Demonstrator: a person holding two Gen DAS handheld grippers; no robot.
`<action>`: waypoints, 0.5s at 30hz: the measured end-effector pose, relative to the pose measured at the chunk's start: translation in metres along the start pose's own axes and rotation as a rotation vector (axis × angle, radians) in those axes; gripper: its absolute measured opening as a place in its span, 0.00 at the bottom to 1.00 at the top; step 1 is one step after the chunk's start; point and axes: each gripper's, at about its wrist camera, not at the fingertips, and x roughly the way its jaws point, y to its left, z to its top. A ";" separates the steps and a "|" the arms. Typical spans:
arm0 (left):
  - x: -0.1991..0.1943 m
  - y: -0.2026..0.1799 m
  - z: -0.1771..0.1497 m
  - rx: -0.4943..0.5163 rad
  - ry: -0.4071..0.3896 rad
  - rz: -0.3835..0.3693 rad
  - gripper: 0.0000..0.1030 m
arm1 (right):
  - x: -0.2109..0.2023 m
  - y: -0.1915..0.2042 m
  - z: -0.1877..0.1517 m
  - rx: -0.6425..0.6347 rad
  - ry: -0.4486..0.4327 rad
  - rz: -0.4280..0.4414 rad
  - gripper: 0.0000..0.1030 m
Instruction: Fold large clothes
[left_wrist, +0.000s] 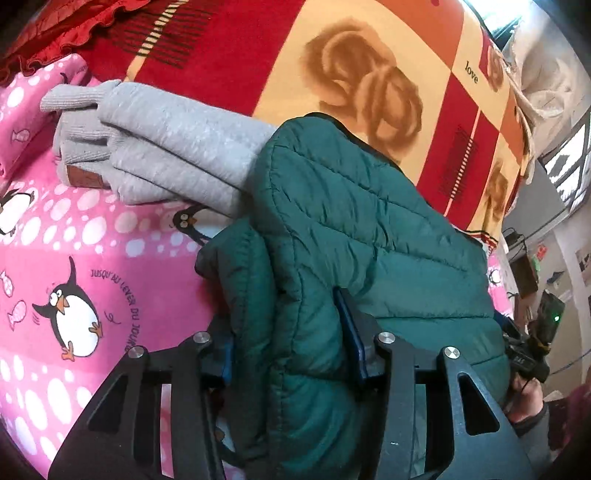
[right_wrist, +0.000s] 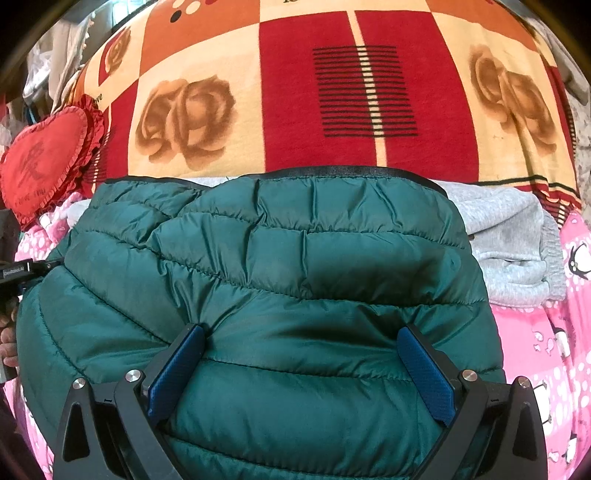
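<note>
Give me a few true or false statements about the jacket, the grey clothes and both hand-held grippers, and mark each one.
1. The quilted jacket is green. True.
2. The left hand-held gripper hangs clear of the jacket. False: a fold of the jacket sits between its pads.
3. The folded grey clothes lie on top of the jacket. False: the jacket overlaps one end of them.
4. The pink blanket is printed with penguins. True.
5. The right hand-held gripper has its jaws spread wide, with the jacket bulging between them. True.
</note>
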 end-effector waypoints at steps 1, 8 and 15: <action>0.001 0.002 0.000 -0.011 -0.001 0.007 0.53 | -0.001 0.000 -0.001 0.001 -0.001 0.001 1.00; 0.002 0.011 0.000 -0.056 -0.015 0.018 0.64 | -0.053 -0.038 0.008 0.062 -0.106 0.002 0.99; 0.000 -0.013 -0.004 0.025 -0.050 0.116 0.47 | -0.072 -0.170 -0.026 0.428 -0.142 0.044 1.00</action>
